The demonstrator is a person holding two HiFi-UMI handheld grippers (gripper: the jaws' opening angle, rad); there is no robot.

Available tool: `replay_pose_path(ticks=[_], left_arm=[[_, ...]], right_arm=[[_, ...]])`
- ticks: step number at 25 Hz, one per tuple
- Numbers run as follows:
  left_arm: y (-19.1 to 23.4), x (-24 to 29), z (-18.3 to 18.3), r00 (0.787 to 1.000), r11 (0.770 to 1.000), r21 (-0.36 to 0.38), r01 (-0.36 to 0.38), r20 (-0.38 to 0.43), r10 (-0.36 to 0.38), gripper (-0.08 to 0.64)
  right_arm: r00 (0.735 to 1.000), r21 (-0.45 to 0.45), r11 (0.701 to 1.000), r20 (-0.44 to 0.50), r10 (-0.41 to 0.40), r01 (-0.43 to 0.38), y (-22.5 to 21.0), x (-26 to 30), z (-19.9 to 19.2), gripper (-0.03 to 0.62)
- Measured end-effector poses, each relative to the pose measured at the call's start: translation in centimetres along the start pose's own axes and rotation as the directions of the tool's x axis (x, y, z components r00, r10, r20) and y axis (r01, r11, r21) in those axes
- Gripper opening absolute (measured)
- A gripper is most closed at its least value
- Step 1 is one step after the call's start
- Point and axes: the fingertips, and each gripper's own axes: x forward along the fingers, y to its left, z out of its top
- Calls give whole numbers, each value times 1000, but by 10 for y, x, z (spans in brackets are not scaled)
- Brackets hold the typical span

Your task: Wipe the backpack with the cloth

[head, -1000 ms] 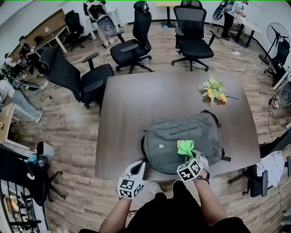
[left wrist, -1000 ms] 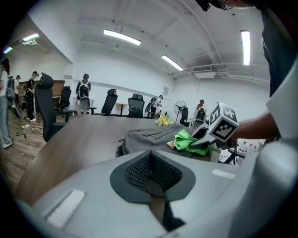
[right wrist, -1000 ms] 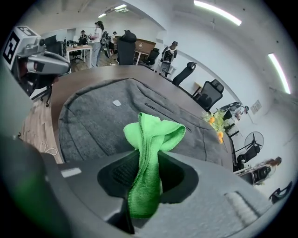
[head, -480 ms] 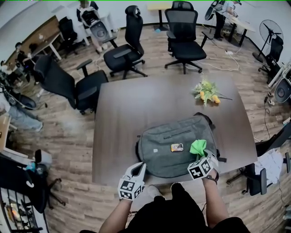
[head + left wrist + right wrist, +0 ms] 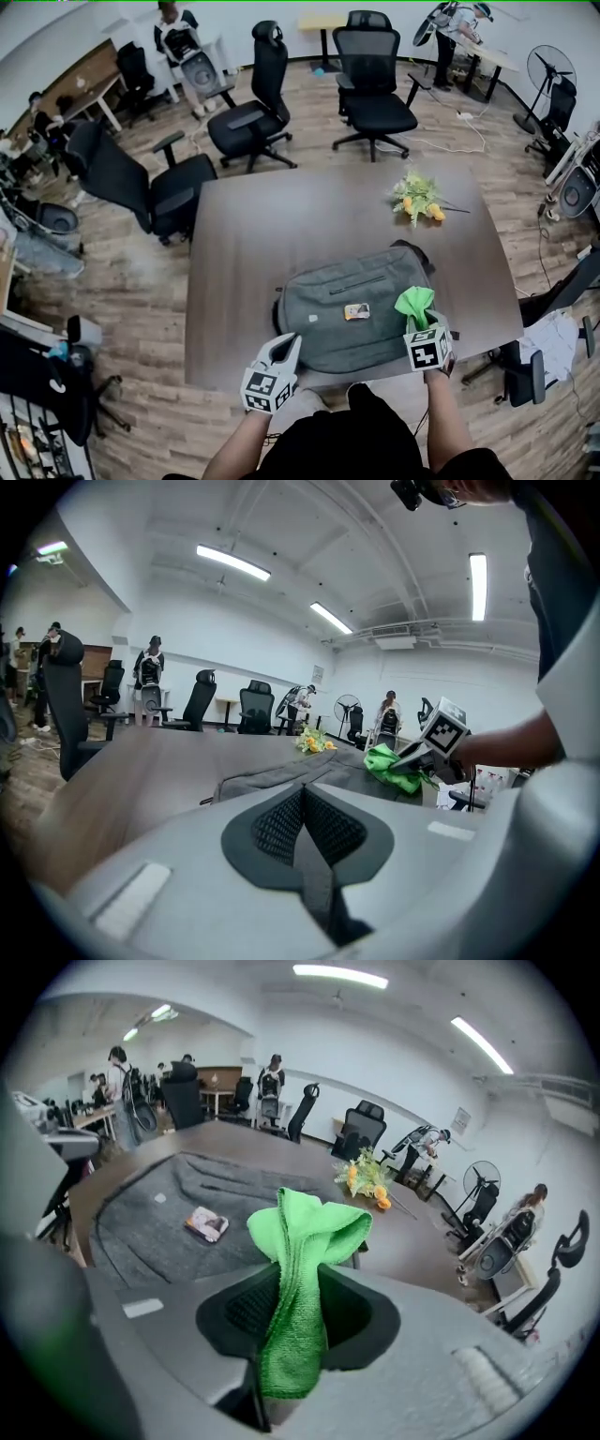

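Note:
A grey backpack (image 5: 352, 309) lies flat on the near part of the brown table (image 5: 281, 225), with a small orange tag (image 5: 356, 311) on its front. My right gripper (image 5: 419, 317) is shut on a bright green cloth (image 5: 413, 302) and rests at the backpack's right end. In the right gripper view the cloth (image 5: 298, 1279) stands bunched between the jaws, with the backpack (image 5: 159, 1213) beyond it. My left gripper (image 5: 284, 345) sits at the table's near edge, left of the backpack, shut with nothing in it. From the left gripper view, the backpack (image 5: 281, 778) and cloth (image 5: 394, 765) show ahead.
A bunch of yellow flowers (image 5: 417, 199) lies on the table's far right. Black office chairs (image 5: 375, 89) stand beyond the table, and one (image 5: 131, 183) at its left. People stand at desks far back. A fan (image 5: 551, 66) is at the right.
My right gripper has carried the green cloth rightward across the backpack, from near the orange tag to the bag's right end. The left gripper has stayed at the table edge.

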Motion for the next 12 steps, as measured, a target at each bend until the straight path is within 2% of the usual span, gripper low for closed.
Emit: replay_pose_path(ticks=[3, 5, 7, 9, 11, 12], left_arm=[[-1, 6, 10, 1000, 1000, 8, 5, 15, -5, 15], [-4, 10, 20, 1000, 1000, 11, 12, 28, -12, 15], [-10, 12, 32, 999, 1000, 13, 25, 44, -26, 15], [-16, 12, 48, 997, 999, 19, 34, 72, -36, 15], [-18, 10, 69, 993, 999, 30, 33, 114, -37, 15], [-17, 9, 81, 990, 999, 40, 28, 136, -33, 15]], right_arm=[[989, 82, 994, 136, 57, -68, 4, -15, 29, 117], [962, 164, 973, 245, 119, -162, 8, -26, 52, 117], [918, 231, 935, 354, 177, -270, 12, -39, 75, 117], [873, 246, 908, 443, 206, -339, 15, -55, 97, 117], [816, 221, 902, 542, 202, -371, 16, -76, 120, 117], [776, 196, 906, 602, 191, -375, 15, -88, 134, 115]])
